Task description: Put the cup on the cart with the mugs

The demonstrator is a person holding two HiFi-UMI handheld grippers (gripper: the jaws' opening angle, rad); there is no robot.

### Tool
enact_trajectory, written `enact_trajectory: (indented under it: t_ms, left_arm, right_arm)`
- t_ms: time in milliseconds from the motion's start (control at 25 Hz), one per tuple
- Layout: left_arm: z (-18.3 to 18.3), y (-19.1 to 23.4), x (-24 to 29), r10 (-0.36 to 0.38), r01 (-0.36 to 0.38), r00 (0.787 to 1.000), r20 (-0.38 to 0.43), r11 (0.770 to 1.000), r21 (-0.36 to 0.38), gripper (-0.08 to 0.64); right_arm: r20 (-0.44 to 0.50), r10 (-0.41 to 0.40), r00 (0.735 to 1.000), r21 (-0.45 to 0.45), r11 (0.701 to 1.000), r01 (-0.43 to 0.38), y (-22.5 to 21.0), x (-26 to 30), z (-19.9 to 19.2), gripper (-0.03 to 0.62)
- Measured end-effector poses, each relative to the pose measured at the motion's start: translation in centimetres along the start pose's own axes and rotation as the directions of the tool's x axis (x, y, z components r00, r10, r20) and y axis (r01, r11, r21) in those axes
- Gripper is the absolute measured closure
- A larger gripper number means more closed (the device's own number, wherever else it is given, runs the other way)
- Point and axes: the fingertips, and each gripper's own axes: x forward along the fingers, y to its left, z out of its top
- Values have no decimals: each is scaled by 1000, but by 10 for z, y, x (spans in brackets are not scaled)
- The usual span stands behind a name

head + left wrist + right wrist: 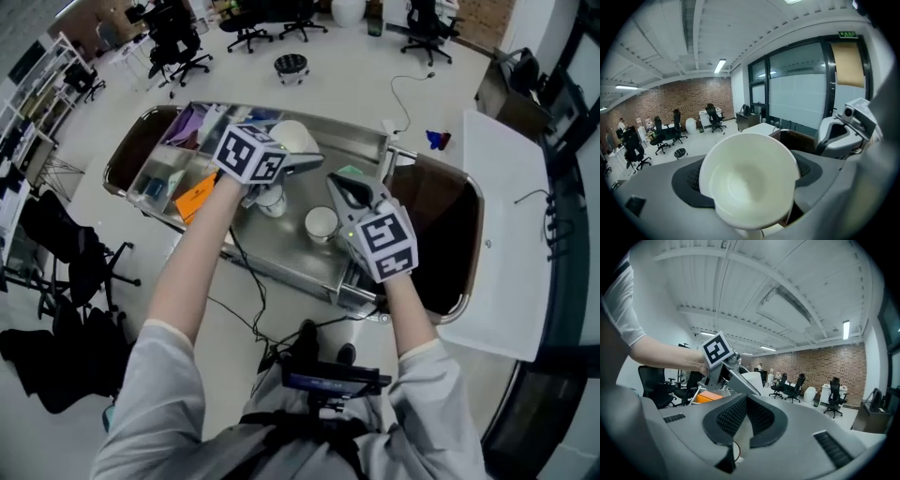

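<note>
In the left gripper view a white cup [747, 183] sits mouth toward the camera, and my left gripper [751, 174] has its jaws wide apart and shut on the cup's sides. From the head view this gripper [307, 159] holds the cup [296, 138] tilted above the steel cart [281, 251]. Two white mugs [322, 223] [272, 200] stand upright on the cart's tray, one right under the left gripper. My right gripper [339, 185] hovers beside the nearer mug, shut and empty. In its own view the right gripper's [743, 401] pads meet, with the left gripper [723, 363] ahead.
The cart's left compartments hold an orange packet [196, 198] and purple items [187, 123]. Brown bins [441, 234] [134, 146] hang at both cart ends. A white table [506, 225] stands at the right. Office chairs [178, 47] and a floor cable [405, 94] lie beyond.
</note>
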Motion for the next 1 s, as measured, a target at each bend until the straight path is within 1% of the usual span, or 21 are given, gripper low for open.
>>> enact_trajectory:
  t_ms: [200,400,520,680,1000]
  left_arm:
    - [-2,29,54,-88,85,990,-109,996,-34,86]
    - [-23,45,102,-160,148,967,-197,986,-72,86]
    - [-39,53,127,-177,156,955,-239,982,-102,86]
    - [-55,61,153,-185,158,946,-266,980,-122,86]
    - [-84,70,180,-163,128,934,-318,983,-129,86]
  right_arm:
    - [-14,-18,1000,35,999,18,-15,14,-7,583]
    - [-22,-35,999,50,998,36,-20,22,-18,583]
    - [-16,-25,1000,31,999,26,-22,24,-23,583]
    - [-33,-41,999,60,997,43,-24,26,-29,583]
    - [-58,-73,996,72,994,77,-35,20,-43,583]
